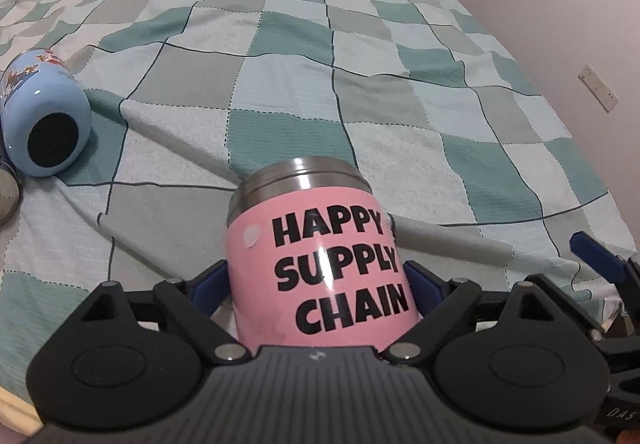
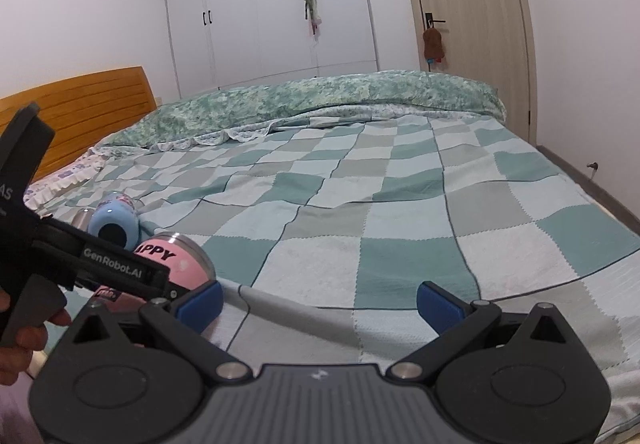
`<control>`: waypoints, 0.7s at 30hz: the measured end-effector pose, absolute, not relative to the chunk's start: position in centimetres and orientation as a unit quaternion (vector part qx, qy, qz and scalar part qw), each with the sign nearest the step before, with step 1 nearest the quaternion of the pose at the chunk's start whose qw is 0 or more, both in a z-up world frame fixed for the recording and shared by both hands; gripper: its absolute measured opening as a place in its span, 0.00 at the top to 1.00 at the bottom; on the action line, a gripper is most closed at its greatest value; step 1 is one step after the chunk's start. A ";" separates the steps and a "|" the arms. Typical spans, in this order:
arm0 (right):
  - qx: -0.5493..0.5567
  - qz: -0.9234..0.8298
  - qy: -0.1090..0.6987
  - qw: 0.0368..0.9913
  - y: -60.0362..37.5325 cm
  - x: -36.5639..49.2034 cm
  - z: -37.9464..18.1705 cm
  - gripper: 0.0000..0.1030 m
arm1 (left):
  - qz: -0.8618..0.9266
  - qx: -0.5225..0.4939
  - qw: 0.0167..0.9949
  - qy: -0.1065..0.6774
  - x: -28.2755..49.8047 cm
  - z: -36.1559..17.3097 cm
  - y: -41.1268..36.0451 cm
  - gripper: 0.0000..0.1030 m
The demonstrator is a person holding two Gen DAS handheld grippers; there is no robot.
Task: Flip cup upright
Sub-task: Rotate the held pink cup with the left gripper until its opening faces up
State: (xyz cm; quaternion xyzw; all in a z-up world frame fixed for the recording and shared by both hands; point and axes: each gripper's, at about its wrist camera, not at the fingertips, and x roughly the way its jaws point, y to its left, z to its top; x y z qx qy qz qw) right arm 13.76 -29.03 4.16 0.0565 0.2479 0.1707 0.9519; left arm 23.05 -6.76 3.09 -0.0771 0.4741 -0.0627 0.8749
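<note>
Cup [image 1: 320, 264], pink, lettered, steel rim: clenched between the pads of left gripper [image 1: 316, 282], just above the bed [image 1: 400, 104] near its front edge. Right gripper [image 2: 318, 300]: released, idle beside cup. Step: grasp made, turning under way, apparently. Next: set base down squarely, then release.

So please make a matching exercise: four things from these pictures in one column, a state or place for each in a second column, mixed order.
Things:
1. pink cup
2. blue cup
3. right tool
4. wardrobe

States:
a. open, holding nothing
b. lying on its side on the bed
c. held between the left tool's fingers
d. against the far wall, doors closed

Pairs: 1-c, 2-b, 3-a, 4-d
</note>
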 end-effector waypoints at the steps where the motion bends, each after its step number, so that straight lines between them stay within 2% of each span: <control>1: 0.058 0.171 0.248 0.952 -28.9 13.7 4.1 0.00 | -0.064 -0.076 0.875 0.474 23.0 3.1 -6.8 0.11; 6: 0.067 0.172 0.248 0.951 -28.5 13.1 3.8 0.00 | -0.071 -0.083 0.879 0.464 22.5 3.3 -6.5 0.12; 21: 0.077 0.153 0.200 0.965 -28.2 11.0 3.8 0.00 | -0.103 -0.047 0.933 0.341 16.9 5.6 -6.3 0.16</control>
